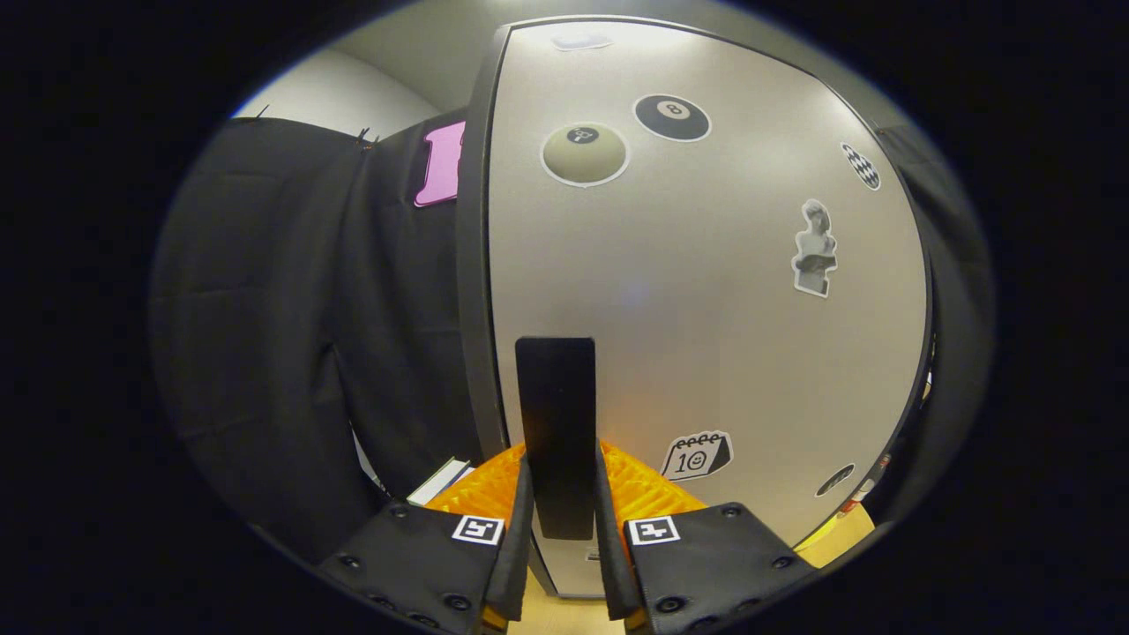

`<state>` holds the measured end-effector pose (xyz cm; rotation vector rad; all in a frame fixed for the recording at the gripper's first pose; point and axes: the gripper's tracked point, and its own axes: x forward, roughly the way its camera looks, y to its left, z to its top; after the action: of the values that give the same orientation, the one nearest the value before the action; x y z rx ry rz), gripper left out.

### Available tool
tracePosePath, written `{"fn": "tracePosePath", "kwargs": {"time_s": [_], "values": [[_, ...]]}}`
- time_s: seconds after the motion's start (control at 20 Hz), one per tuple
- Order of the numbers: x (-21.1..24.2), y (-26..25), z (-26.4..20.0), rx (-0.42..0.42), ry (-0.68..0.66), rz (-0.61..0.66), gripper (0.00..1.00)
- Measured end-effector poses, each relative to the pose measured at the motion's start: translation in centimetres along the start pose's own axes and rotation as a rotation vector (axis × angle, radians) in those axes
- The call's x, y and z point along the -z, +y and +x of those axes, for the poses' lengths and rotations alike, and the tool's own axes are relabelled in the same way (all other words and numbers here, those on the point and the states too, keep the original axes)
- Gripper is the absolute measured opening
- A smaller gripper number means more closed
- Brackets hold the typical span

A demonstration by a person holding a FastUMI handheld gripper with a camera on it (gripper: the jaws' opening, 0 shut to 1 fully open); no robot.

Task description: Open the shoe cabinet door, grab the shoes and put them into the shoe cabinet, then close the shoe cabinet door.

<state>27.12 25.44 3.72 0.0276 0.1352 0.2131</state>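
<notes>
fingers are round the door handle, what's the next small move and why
Probably pull the handle back to swing the door open. The gripper has a finger pressed on each side of the handle, and the door looks flush with the cabinet's frame, so it appears closed, with no shoes put in yet.

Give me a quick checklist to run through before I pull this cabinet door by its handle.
1. Handle sits between the fingers of the gripper: ok.
2. Both fingers press on the handle: ok, they appear to touch both of its sides.
3. Grip is on the handle's lower part, not slipping off its end: ok.
4. Shoe cabinet door is shut against its dark frame: cannot tell.
5. Black cloth beside the door hangs apart from the gripper: ok.
6. Shoes ready nearby: cannot tell.
</notes>
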Motion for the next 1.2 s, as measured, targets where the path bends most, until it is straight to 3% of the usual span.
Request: {"fn": "tracePosePath", "kwargs": {"time_s": [0.3,0.5,1.2], "values": [[-0.1,0.0,0.0,0.014,0.008,-0.008,0.24],[0.0,0.1,-0.3,-0.025,0.007,-0.016,0.11],[0.7,-1.1,-6.6,-0.061,-0.005,-0.035,0.11]]}}
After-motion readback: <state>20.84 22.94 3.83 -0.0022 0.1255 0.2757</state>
